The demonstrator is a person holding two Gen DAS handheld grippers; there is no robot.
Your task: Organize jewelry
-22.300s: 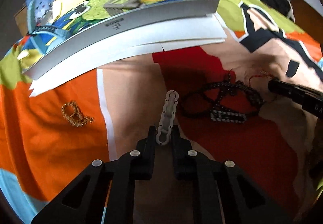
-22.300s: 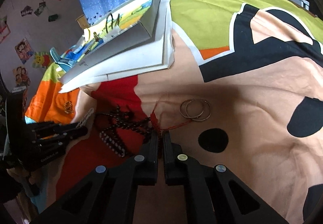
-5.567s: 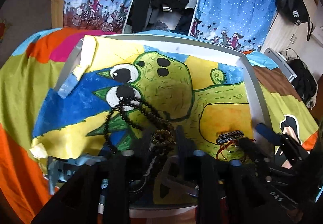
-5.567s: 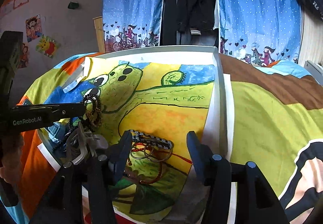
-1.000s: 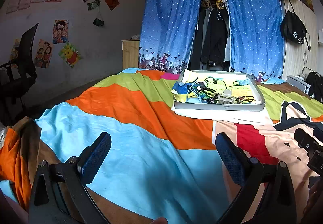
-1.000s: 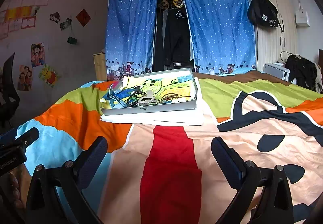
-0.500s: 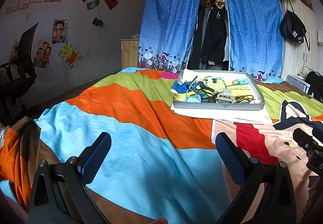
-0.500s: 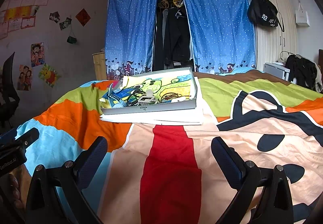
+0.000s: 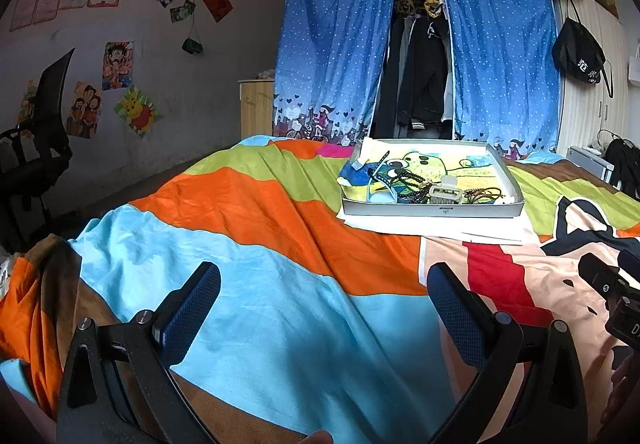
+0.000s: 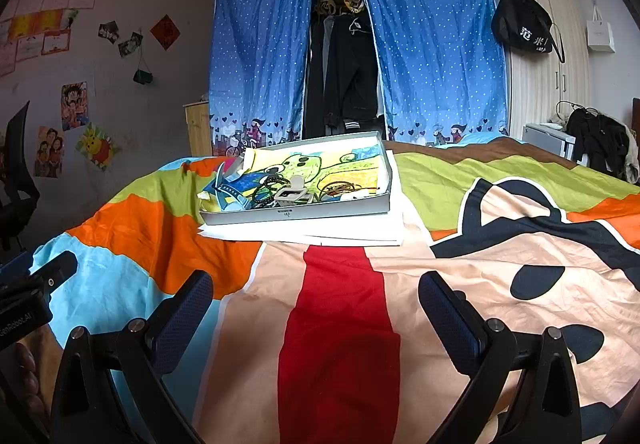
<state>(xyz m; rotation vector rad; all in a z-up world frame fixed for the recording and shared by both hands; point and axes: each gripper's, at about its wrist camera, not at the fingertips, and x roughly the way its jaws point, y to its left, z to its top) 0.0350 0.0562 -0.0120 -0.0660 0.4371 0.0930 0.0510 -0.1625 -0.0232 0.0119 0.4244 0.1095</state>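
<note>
Both grippers, the left gripper (image 9: 323, 296) and the right gripper (image 10: 315, 298), hang empty with jaws spread wide, well apart from the tray (image 10: 296, 215) holding the jewelry (image 10: 276, 187); judged complete, so avoid disturbing the tray.

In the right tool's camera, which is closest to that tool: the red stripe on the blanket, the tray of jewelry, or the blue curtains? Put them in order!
1. Red stripe: right between the open right tool's fingers, on the blanket.
2. Tray: farther up the bed, slightly left, on white papers.
3. Blue curtains: at the back, behind the bed.
</note>
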